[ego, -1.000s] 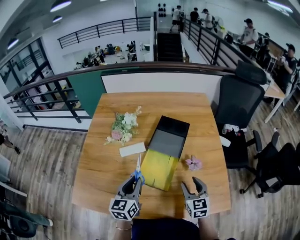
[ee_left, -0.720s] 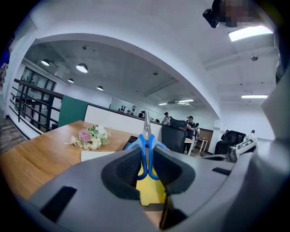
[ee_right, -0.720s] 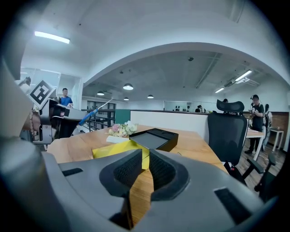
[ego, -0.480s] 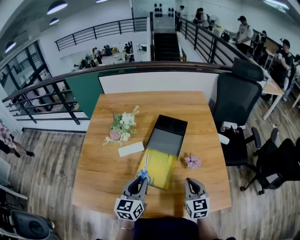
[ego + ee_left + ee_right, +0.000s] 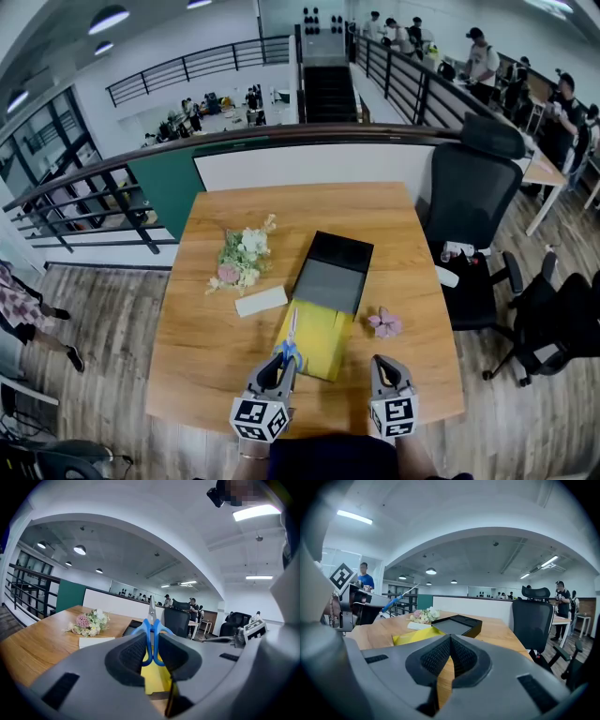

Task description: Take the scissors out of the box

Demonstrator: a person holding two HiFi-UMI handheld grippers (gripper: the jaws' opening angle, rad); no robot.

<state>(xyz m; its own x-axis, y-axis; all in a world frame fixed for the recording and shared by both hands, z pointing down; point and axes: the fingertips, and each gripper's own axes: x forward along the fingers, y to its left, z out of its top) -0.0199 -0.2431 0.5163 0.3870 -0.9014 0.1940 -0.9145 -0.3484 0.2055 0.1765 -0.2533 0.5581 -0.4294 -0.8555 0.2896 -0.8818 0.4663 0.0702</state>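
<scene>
Left gripper (image 5: 279, 364) further right, near-level, around scissors (image 5: 152, 629)

The left gripper (image 5: 278, 361), low and left of the middle in the head view, is grey plastic with two pointed fingers. The right gripper (image 5: 382, 367) next to it looks the same. Each one has a white cube (image 5: 258, 419) with black square marks on it. The fingers have black bumpy pads (image 5: 132, 656) inside. At the bottom edge is the person's dark blue top (image 5: 328, 461).
</scene>
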